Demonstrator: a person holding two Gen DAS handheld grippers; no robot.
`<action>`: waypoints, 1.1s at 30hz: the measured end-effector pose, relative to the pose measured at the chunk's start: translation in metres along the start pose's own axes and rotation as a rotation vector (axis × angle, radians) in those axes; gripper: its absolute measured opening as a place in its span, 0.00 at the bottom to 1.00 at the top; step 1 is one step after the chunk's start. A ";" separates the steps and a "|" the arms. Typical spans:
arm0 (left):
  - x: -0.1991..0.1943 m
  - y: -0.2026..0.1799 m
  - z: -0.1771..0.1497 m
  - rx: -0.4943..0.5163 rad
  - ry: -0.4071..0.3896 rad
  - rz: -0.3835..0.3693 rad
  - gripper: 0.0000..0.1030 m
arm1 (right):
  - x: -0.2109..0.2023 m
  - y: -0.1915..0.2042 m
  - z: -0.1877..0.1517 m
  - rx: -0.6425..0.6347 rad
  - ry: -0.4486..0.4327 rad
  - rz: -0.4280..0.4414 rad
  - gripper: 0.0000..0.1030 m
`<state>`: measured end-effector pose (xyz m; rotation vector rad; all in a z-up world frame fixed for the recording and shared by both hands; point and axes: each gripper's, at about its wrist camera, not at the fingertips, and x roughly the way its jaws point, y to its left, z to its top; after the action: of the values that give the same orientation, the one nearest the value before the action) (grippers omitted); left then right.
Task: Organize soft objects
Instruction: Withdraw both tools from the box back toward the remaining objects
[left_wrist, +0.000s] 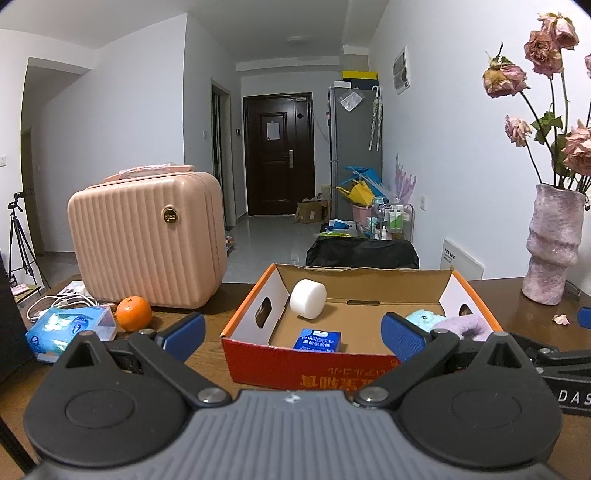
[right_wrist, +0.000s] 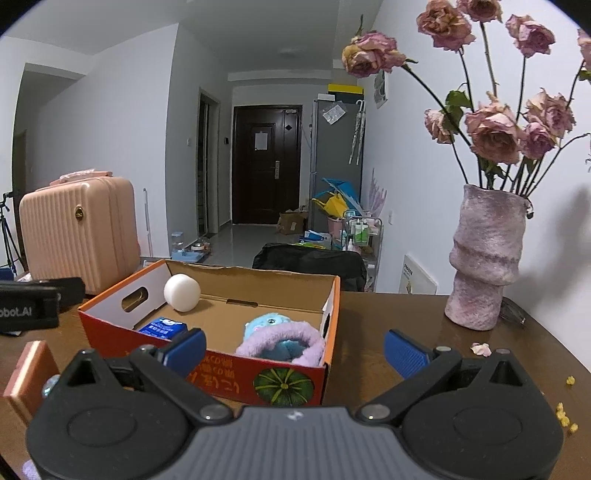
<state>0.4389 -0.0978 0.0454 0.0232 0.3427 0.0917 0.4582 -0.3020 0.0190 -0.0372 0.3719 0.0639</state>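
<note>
Plenty of bare brown table (right_wrist: 424, 325) to the right of the box, just a few petals and yellow crumbs near the right edge. Left gripper (left_wrist: 291, 332) spread wide, nothing between the blue pads, hovering at the near wall of the cardboard box (left_wrist: 310, 365). Right gripper (right_wrist: 293, 349) same deal, jaws wide apart and empty, parked at the box's near right corner with the right finger out over bare table. Inside the box: blue tissue pack (left_wrist: 317, 339) against the near wall, white foam cylinder (left_wrist: 307, 298) leaning into the far left corner, teal plush toy (right_wrist: 267, 325) in the right end with a fluffy purple band (right_wrist: 291, 341) draped around it. Left of the box near the table's left edge: orange (left_wrist: 133, 313) and a blue wipes pack (left_wrist: 68, 328), touching or nearly. Behind those, pink ribbed case (left_wrist: 147, 236) standing upright. Far right corner, purple vase (right_wrist: 484, 258) with dried roses (right_wrist: 495, 133), well clear of the box.
</note>
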 end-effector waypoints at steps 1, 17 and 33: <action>-0.004 0.000 -0.001 0.000 0.000 -0.001 1.00 | -0.003 0.000 -0.001 0.003 -0.001 -0.002 1.00; -0.068 0.012 -0.014 0.000 -0.020 -0.015 1.00 | -0.066 0.001 -0.018 0.038 -0.024 -0.004 1.00; -0.143 0.030 -0.040 0.014 -0.040 -0.029 1.00 | -0.148 0.019 -0.044 0.029 -0.063 0.014 1.00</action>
<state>0.2888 -0.0810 0.0563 0.0342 0.3034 0.0597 0.3036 -0.2936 0.0314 -0.0042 0.3097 0.0735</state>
